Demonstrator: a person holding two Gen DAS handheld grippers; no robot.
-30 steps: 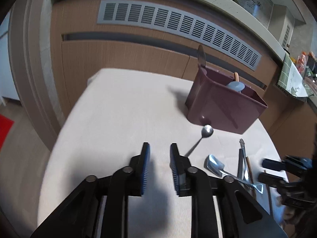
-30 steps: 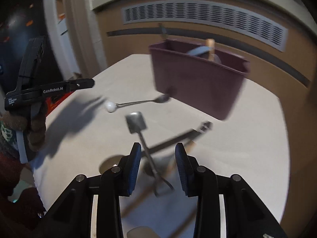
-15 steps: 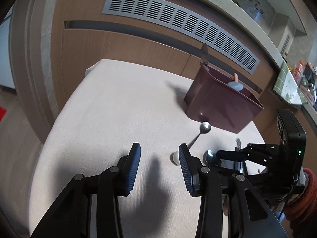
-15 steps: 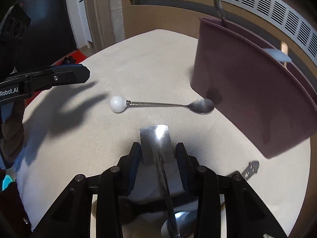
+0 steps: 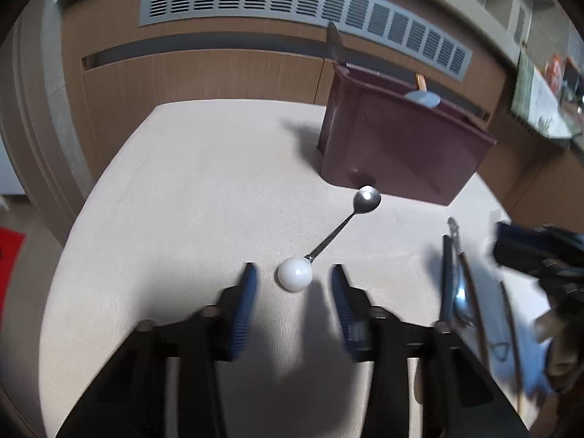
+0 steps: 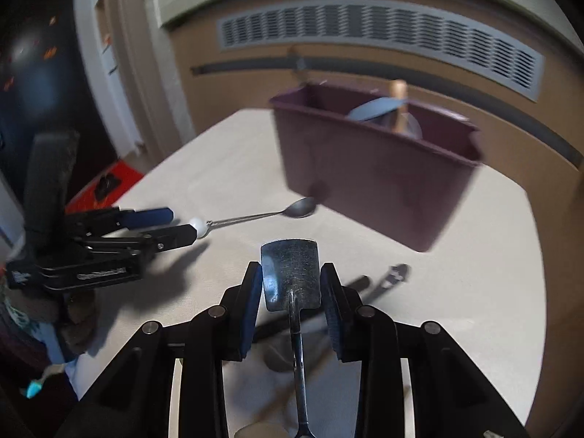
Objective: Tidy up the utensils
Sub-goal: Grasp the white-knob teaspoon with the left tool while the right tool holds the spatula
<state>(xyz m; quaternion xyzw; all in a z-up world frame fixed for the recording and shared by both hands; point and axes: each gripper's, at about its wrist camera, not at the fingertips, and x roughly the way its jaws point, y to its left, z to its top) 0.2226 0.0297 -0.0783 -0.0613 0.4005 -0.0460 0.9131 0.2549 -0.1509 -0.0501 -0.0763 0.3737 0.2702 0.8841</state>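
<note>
Wood-panelled cabinets with a long grey vent grille (image 5: 299,11) stand behind a table covered in a pale beige cloth (image 5: 175,189). Toward the far right of the table sits a maroon plastic utensil bin (image 5: 398,149), already holding a few utensils that poke above its rim. Just in front of the bin lies a slim metal spoon with a round white ball handle (image 5: 295,273), its bowl touching or almost touching the bin's base. The left gripper (image 5: 292,284) points down at that ball with its blue-padded tongs spread either side of it, the ball sitting between them but not touched; the jaws have just been narrowing a little. The right gripper (image 6: 291,284) has a small flat metal scoop (image 6: 291,273) between its tongs, which have just been closing in; the pads flank the blade closely, though whether they actually press on it cannot be told. More loose utensils, dark-handled and metal, lie on the cloth below and to the right of the scoop (too blurred to name). Both metal pieces look light, stiff and slippery. The ball is likely to roll or squirt out of a pinch, so the thin stem just beyond it seems the surer hold, while the scoop is best gripped across its flat blade edges.
</note>
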